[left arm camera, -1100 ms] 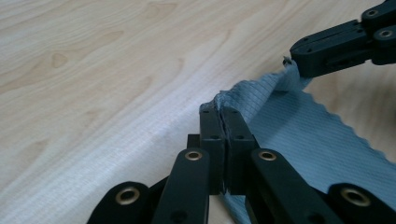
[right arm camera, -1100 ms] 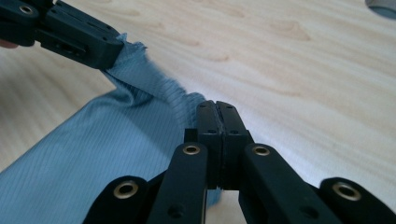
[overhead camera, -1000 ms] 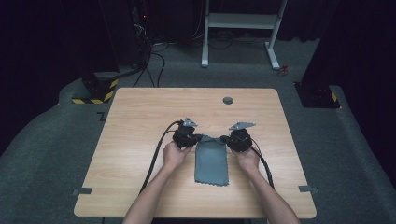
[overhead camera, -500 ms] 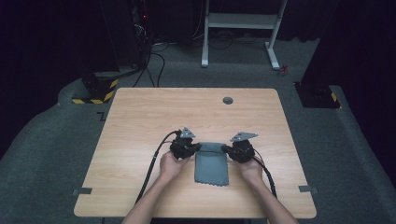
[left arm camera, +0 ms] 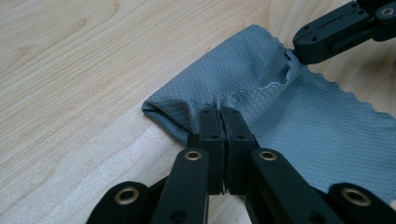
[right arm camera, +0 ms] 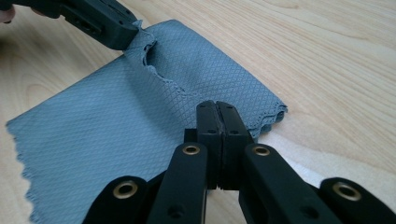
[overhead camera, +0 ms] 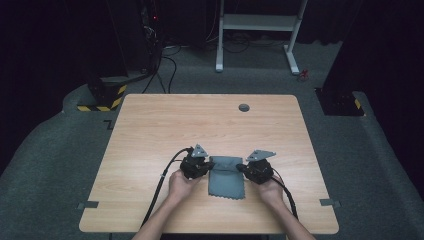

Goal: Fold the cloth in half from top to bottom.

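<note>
Near the front edge of the table [overhead camera: 150, 125], a folded grey cloth [overhead camera: 226, 179] lies flat. Left gripper [overhead camera: 206, 164] and right gripper [overhead camera: 243, 168] each pinch its far corners tight, hiding the cloth tips.

wooden table [overhead camera: 150, 130], grey grommet [overhead camera: 243, 107], white desk frame [overhead camera: 260, 22]

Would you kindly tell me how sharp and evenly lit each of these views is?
High view: the table is brightly lit while the room behind is nearly black; the grey cloth looks small and soft. Left gripper view: the cloth weave is crisp mid-frame, the left claw close to the lens is slightly soft, no glare. Right gripper view: even light, the right claw casts a faint shadow.
</note>
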Tool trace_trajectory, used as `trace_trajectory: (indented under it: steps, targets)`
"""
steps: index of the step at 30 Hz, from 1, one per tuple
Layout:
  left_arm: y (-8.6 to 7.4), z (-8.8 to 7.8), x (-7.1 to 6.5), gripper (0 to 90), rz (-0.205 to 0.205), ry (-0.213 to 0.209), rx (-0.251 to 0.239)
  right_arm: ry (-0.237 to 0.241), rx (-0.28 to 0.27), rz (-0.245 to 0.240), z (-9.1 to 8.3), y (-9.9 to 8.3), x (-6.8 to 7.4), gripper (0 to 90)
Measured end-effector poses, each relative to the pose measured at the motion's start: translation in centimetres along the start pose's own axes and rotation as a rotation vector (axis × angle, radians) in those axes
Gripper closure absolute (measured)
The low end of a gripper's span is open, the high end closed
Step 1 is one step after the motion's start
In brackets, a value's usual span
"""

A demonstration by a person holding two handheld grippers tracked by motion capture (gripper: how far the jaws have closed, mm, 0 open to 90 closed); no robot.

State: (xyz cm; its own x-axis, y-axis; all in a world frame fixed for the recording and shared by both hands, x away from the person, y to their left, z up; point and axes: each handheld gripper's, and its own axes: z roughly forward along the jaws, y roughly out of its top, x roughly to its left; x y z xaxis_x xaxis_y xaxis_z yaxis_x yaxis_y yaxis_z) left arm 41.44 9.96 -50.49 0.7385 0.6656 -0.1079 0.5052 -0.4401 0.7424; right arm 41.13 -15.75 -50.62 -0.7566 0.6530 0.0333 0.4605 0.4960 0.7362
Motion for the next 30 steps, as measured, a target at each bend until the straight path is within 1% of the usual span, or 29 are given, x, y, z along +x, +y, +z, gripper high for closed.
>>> trace_trajectory:
  steps: [3,6,10,11,14,18,21,23,25,30]
  targets:
    - [-0.2,-0.1,-0.2,88.2,-0.002,-0.003,-0.005,0.004,-0.005,-0.001,-0.2,-0.2,0.2,89.8]
    - [-0.4,-0.2,-0.4,88.3,0.008,-0.005,0.002,0.010,-0.005,0.001,-0.3,-0.5,0.3,89.8]
    - [-0.7,-0.2,-0.5,88.4,-0.001,-0.012,-0.002,0.015,-0.003,0.007,-0.4,-0.8,0.5,89.8]
    - [-0.8,-0.2,-0.5,88.4,-0.012,-0.017,-0.008,0.015,-0.006,0.004,-0.4,-0.8,0.6,89.8]
    - [-1.1,-0.4,-0.6,88.5,-0.013,-0.020,-0.016,0.018,-0.004,0.003,-0.6,-1.0,0.8,89.8]
    - [-1.3,-0.6,-0.9,88.5,-0.008,-0.020,-0.018,0.019,-0.004,-0.013,-0.7,-1.2,1.1,89.8]
    - [-1.6,-0.6,-1.2,88.5,0.004,-0.017,-0.020,0.017,-0.003,-0.021,-0.8,-1.3,1.4,89.8]
    - [-1.7,-0.6,-1.4,88.5,0.017,-0.017,-0.009,0.022,-0.003,-0.020,-1.0,-1.5,1.5,89.8]
    - [-1.8,-0.5,-1.6,88.5,0.017,-0.017,-0.013,0.024,-0.005,-0.021,-1.1,-1.7,1.6,89.8]
    - [-2.0,-0.7,-2.1,88.5,0.033,-0.025,-0.016,0.031,-0.010,-0.012,-1.5,-2.3,1.7,89.8]
